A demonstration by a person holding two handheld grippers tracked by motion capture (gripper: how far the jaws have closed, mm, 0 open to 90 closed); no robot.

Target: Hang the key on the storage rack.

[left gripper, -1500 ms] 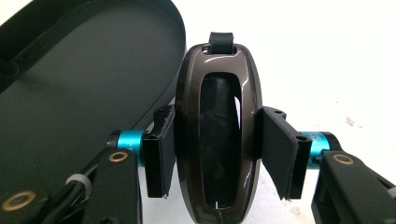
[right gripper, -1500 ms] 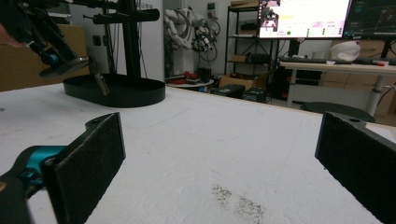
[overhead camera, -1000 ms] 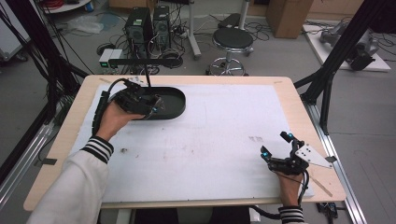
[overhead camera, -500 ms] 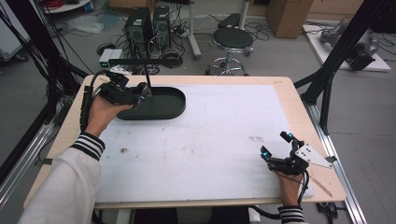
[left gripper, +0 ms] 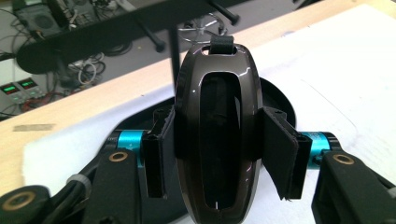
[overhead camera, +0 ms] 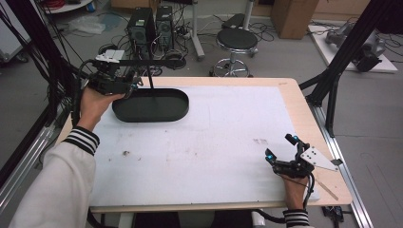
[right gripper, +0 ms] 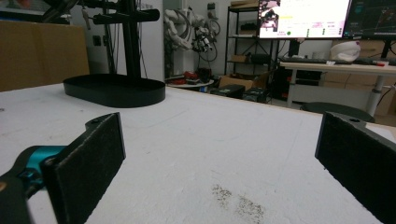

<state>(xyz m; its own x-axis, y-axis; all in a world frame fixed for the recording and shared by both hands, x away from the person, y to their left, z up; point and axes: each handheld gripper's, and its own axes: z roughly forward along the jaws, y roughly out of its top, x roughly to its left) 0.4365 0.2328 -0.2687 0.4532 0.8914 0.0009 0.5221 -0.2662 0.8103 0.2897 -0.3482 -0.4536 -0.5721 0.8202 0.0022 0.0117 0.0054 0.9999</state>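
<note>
My left gripper (overhead camera: 124,83) is held up over the table's far left corner, next to the left end of a black horizontal bar (overhead camera: 142,62). It is shut on a dark glossy oval fob (left gripper: 217,135) with a small loop at its top. The bar (left gripper: 116,23) carries pegs and stands on a thin post (overhead camera: 148,76) that rises from a black oval tray (overhead camera: 180,107). My right gripper (overhead camera: 280,146) rests low at the near right of the table, open, with nothing between its pads (right gripper: 88,163). The tray (right gripper: 114,91) lies far ahead of it.
A white mat (overhead camera: 214,142) covers the wooden table, with a dark smudge (overhead camera: 260,141) near the right gripper. Black frame struts (overhead camera: 332,85) rise at the right edge. A stool (overhead camera: 233,40) and computer towers (overhead camera: 147,23) stand on the floor beyond.
My left gripper, still holding the fob, has risen from over the tray and moved left and away, up beside the bar's left end. The right gripper has stayed put.
</note>
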